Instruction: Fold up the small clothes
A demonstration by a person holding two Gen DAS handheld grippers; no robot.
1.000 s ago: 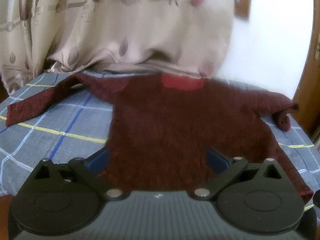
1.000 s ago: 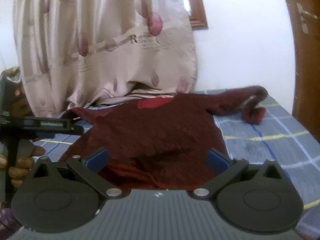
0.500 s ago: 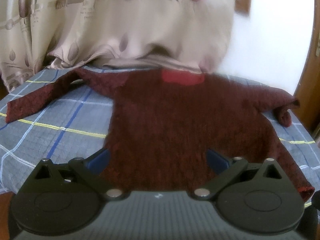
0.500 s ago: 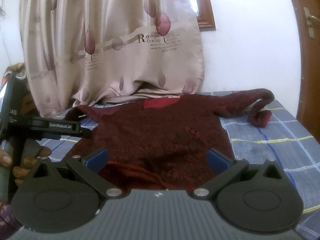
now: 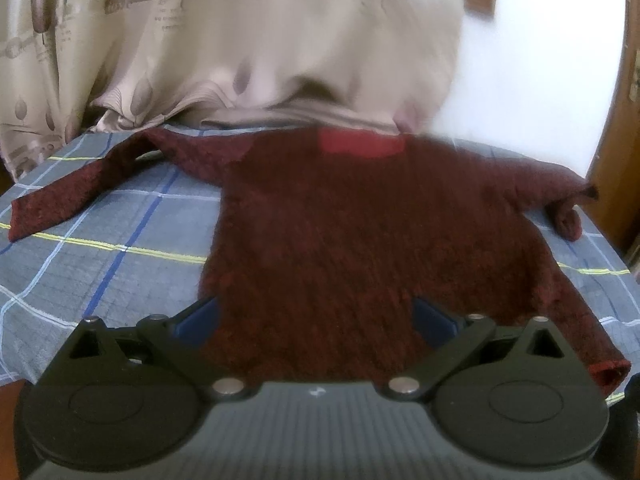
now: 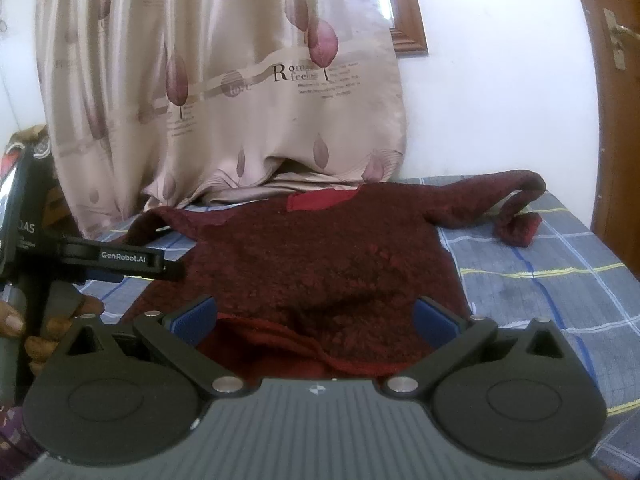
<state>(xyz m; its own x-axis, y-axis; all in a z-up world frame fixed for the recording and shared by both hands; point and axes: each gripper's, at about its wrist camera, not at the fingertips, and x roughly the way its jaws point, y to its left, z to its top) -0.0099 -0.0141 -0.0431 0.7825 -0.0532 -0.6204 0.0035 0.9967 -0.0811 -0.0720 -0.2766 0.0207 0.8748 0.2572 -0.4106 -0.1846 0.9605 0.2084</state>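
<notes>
A small dark red knit sweater (image 5: 360, 232) lies flat on a blue plaid sheet (image 5: 100, 264), neck away from me, with a bright red patch (image 5: 360, 144) at the collar. Its left sleeve (image 5: 80, 188) is stretched out; its right sleeve (image 6: 516, 208) is curled back on itself. My left gripper (image 5: 316, 320) is open and empty above the hem. My right gripper (image 6: 316, 320) is open and empty above the hem (image 6: 280, 344), which is slightly rumpled there. The left gripper also shows in the right wrist view (image 6: 120, 260), at the left, held by a hand.
A beige patterned curtain (image 6: 240, 92) hangs down onto the far edge of the bed. A white wall (image 6: 500, 80) lies behind, and a brown wooden door (image 6: 616, 120) stands at the right. The sheet (image 6: 540, 280) stretches out right of the sweater.
Both views have shifted slightly; the sweater sits a little lower and nearer in the right wrist view. The sweater itself has not moved. Both grippers stay open.
</notes>
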